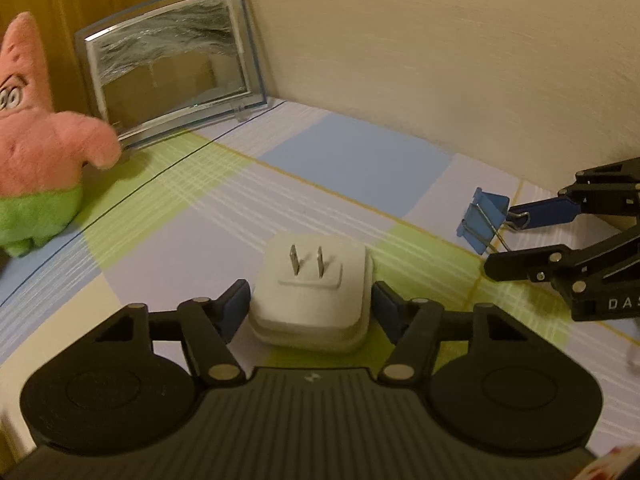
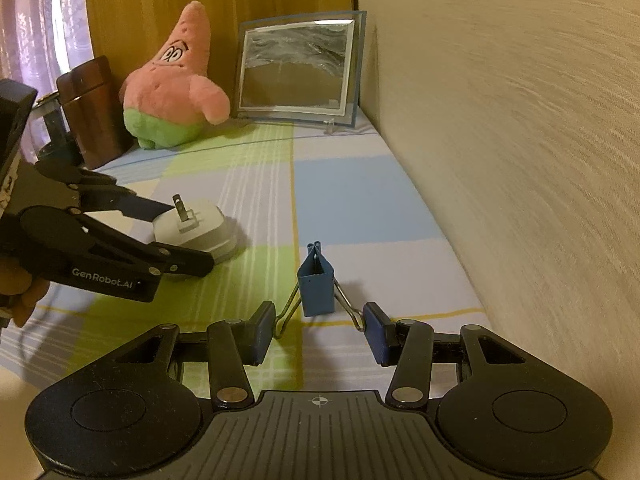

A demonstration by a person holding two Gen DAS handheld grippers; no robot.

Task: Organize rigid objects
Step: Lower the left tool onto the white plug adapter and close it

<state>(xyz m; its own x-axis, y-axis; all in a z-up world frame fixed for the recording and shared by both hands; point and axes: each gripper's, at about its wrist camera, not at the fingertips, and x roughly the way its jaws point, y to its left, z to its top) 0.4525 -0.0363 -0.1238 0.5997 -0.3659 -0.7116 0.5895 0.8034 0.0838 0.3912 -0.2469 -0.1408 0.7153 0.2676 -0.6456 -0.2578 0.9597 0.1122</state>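
Note:
A white plug adapter [image 1: 310, 320] [image 2: 208, 228] lies on the checked cloth with its two prongs pointing up. My left gripper [image 1: 310, 308] [image 2: 184, 236] straddles it, one blue pad against each side. A blue binder clip [image 2: 316, 288] [image 1: 482, 216] stands a little to the right of the adapter, near the wall, with its wire handles spread. My right gripper [image 2: 320, 332] [image 1: 506, 242] is shut on those two handles, one pad on each.
A pink star plush [image 2: 172, 92] [image 1: 36, 152] and a glass sand picture frame [image 2: 296, 68] [image 1: 168, 68] stand at the back. A brown cylinder [image 2: 92, 112] stands at the back left. A beige wall [image 2: 520, 160] runs along the right side of the checked cloth [image 2: 352, 192].

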